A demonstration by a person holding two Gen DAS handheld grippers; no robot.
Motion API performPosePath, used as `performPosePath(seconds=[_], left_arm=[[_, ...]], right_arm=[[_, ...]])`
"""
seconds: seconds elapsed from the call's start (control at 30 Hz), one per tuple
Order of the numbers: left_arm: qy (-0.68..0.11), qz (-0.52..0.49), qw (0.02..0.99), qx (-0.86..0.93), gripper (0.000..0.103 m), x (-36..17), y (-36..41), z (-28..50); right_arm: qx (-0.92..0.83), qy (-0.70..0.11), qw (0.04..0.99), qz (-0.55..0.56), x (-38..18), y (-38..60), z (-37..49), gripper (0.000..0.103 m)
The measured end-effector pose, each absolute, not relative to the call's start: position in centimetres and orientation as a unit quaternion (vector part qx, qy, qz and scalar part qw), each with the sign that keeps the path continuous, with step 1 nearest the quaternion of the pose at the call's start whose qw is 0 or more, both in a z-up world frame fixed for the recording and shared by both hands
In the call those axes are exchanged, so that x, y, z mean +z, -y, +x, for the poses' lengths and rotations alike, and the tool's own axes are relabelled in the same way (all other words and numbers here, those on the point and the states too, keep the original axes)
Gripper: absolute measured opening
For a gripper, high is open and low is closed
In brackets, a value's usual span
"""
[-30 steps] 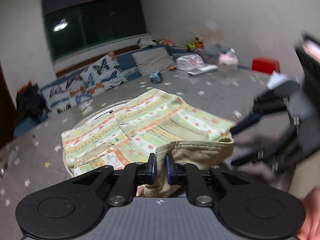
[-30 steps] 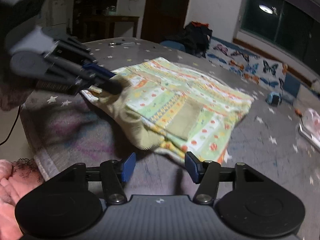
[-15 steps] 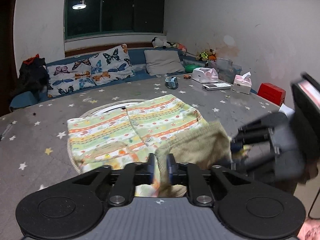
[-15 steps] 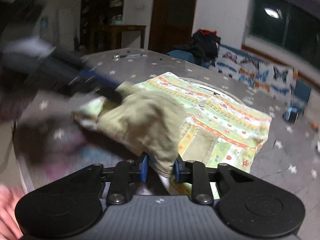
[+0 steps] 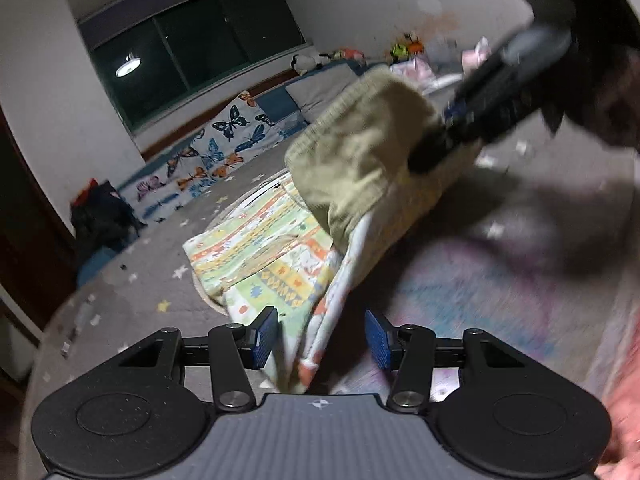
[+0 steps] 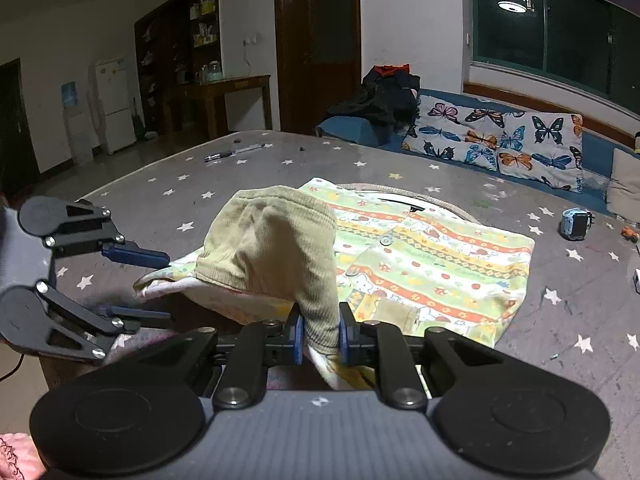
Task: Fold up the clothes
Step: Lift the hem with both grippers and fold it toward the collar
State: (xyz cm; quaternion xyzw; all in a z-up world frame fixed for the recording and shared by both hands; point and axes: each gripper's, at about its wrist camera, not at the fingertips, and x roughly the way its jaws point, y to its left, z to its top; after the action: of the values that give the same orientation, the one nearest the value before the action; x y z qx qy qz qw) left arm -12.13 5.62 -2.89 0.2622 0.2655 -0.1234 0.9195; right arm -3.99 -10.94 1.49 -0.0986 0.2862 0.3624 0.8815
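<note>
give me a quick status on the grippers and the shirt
Left gripper open, holding nothing. Right gripper shut on olive ribbed cuff of the green-and-orange patterned shirt, sleeve lifted over the body. Blue toy watch on the star-print cover, clear of the shirt.

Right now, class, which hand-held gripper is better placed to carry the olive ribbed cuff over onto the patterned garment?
Right. The right hand-held gripper is shut on the olive cuff, lifted above the patterned garment. The left hand-held gripper is open, holding nothing.
</note>
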Motion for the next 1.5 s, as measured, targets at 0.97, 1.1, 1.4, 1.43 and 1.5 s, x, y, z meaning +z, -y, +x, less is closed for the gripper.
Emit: performPosePath(seconds=[0.97, 1.1, 1.4, 1.43, 1.5], left_arm=[[-0.268, 0.234, 0.908, -0.221, 0.007, 3.3, -6.4, -25.0], [-0.256, 0.226, 0.916, -0.212, 0.007, 4.0, -6.8, -23.2], [-0.249, 0.208, 0.928, -0.185, 0.007, 5.2, -8.1, -13.2], [-0.256, 0.204, 0.927, -0.181, 0.007, 4.9, -8.2, -11.7], [-0.277, 0.194, 0.925, -0.171, 0.007, 4.1, -8.5, -8.7]], right_arm=[[0.406, -0.275, 0.859, -0.146, 6.8, 15.2, -19.4, 0.008], [0.405, -0.270, 0.860, -0.153, 7.7, 14.8, -18.3, 0.008], [0.398, -0.273, 0.859, -0.172, 9.7, 12.5, -8.5, 0.008], [0.395, -0.276, 0.860, -0.171, 9.4, 12.1, -7.2, 0.008], [0.384, -0.285, 0.862, -0.170, 8.6, 11.3, -4.8, 0.008]])
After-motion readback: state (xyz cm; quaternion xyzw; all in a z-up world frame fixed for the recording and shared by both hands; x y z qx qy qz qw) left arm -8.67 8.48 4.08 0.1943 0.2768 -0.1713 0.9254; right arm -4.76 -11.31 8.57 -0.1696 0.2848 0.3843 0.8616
